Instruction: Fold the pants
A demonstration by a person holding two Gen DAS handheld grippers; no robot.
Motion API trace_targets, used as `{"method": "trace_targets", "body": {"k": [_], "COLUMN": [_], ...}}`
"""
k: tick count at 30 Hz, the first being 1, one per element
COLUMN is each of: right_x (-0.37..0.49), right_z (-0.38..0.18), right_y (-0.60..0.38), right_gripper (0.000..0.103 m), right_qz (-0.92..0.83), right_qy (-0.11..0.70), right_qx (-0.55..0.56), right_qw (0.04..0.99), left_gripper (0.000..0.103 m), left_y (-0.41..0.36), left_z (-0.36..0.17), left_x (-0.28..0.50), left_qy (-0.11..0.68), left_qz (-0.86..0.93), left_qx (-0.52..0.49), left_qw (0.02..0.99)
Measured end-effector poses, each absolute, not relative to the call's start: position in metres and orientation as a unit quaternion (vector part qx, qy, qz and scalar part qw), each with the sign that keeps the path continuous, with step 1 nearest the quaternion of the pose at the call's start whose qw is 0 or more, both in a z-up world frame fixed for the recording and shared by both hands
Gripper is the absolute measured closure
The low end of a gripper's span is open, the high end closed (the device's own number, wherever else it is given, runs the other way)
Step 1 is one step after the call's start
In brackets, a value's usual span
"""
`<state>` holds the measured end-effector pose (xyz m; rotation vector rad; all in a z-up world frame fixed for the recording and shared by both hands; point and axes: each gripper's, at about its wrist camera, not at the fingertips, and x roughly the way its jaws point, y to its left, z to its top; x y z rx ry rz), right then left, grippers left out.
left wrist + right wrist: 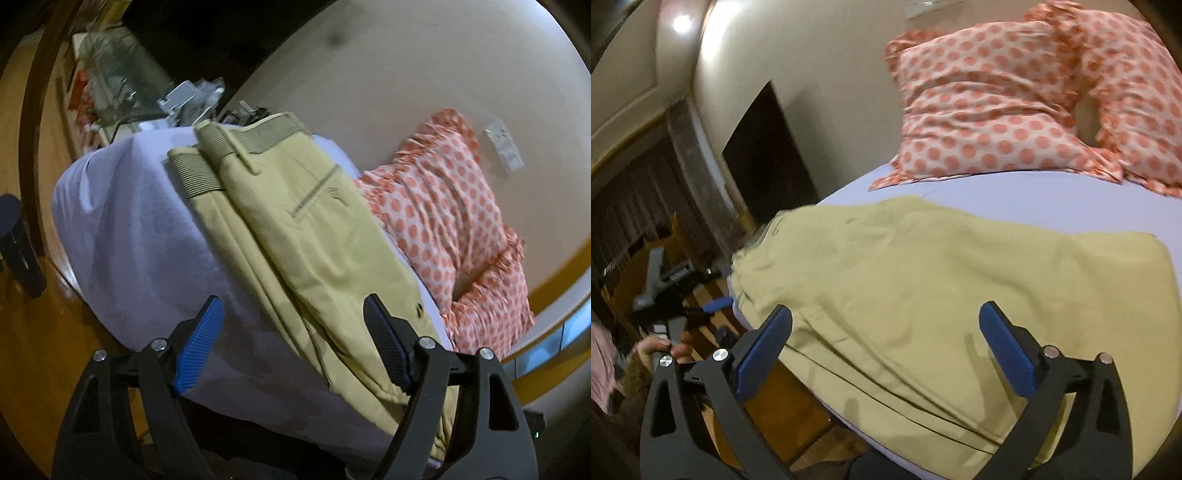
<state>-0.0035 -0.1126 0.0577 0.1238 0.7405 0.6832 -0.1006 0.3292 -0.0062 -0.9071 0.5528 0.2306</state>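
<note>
Your left tool (293, 343) and right tool (884, 349) both hover spread, gripping nothing, over the khaki pants (923, 295) lying halved lengthwise on the bed (147, 240), likely for the next fold.

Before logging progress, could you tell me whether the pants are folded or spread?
Folded lengthwise: the pants show two waistband ends stacked side by side.

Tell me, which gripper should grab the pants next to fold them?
Probably the left gripper: it is open with the khaki pants lying between its fingers, near the edge. The right gripper is open too, but hovers over the flat middle.
</note>
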Motion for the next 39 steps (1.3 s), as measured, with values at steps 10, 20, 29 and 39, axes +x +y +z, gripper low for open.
{"method": "trace_targets", "body": {"k": [10,20,29,39], "right_x": [0.004,0.003,0.000,-0.008], "right_z": [0.043,0.040,0.050,0.071], "right_y": [-0.129,-0.140,-0.174,-0.304], "right_gripper": [0.001,0.001,0.001,0.001], "right_qz": [0.314,0.314,0.297,0.158], "right_qy": [0.380,0.375,0.346,0.303], "right_qx": [0.106,0.121,0.130,0.250], "right_qw": [0.864,0.864,0.880,0.906], "left_gripper": [0.026,0.048,0.094,0.093], "left_y": [0.315,0.350,0.334,0.037], "left_z": [0.007,0.000,0.047,0.167], "left_x": [-0.083,-0.060,-0.023,0.008], "left_qy": [0.280,0.261,0.294,0.251], "left_qz": [0.083,0.105,0.164,-0.141], "left_qx": [-0.443,-0.484,-0.341,0.019], "left_qw": [0.848,0.828,0.877,0.957]}}
